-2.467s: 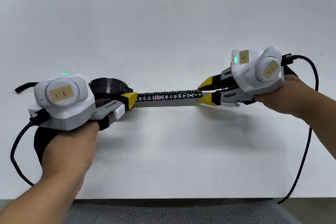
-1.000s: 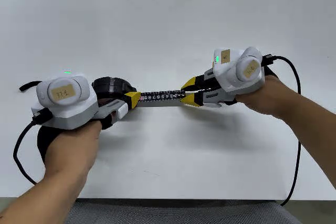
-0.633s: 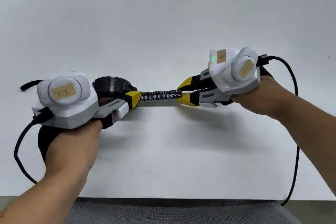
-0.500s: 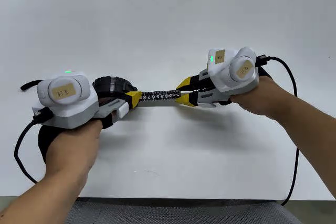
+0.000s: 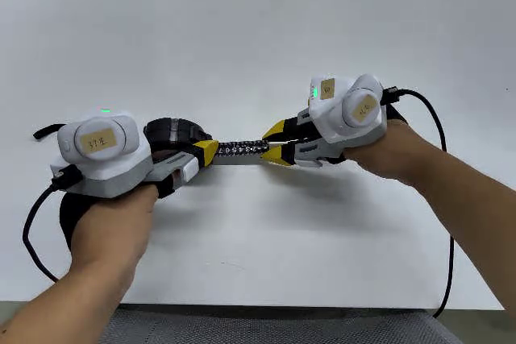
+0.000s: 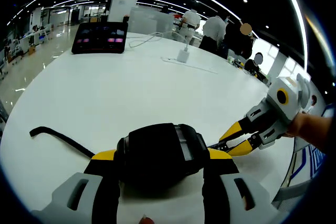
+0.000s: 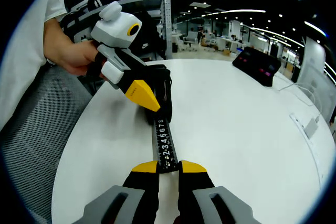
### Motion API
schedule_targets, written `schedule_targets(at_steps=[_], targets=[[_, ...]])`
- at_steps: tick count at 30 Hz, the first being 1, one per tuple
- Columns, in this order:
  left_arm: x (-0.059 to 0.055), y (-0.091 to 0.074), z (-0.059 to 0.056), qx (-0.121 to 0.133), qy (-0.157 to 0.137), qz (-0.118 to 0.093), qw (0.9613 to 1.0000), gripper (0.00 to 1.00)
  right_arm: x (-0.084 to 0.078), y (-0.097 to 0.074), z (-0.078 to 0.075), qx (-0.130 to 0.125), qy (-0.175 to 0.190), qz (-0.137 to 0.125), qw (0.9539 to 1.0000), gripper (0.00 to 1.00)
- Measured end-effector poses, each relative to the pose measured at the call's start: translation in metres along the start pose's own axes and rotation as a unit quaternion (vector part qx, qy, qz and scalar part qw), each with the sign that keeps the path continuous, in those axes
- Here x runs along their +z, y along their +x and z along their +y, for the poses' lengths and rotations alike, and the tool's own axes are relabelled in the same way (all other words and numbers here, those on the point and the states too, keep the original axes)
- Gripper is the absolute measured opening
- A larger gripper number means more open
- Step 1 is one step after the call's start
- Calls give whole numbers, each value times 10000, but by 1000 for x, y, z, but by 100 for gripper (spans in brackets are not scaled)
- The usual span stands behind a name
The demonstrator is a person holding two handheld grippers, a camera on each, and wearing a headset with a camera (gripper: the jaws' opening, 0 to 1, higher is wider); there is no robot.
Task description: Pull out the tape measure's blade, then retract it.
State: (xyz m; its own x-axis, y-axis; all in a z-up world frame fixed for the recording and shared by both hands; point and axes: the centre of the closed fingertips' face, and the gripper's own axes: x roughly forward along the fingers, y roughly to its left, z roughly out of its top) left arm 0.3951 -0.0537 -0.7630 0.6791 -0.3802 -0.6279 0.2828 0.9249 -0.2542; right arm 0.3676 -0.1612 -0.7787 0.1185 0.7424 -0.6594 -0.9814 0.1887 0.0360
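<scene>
Moved leftward, the right tongs [image 5: 271,147] pinch the now-shorter blade [image 5: 239,149] at its end, while the left tongs [image 5: 185,149] clamp the tape measure [image 5: 169,132] at mid-left.

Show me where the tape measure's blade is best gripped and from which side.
Its free end, approached end-on from the side away from the case: the blade is a narrow strip running straight out of the case, so a grip there stays in line. The right hand-held gripper is shut there.
</scene>
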Motion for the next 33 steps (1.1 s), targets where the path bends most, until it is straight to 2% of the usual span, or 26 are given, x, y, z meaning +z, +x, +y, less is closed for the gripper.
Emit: schedule_targets(at_steps=[33], targets=[[0,0,0,-23,2,6,10000,60,20,33,5,143,37,-175,9997,9]])
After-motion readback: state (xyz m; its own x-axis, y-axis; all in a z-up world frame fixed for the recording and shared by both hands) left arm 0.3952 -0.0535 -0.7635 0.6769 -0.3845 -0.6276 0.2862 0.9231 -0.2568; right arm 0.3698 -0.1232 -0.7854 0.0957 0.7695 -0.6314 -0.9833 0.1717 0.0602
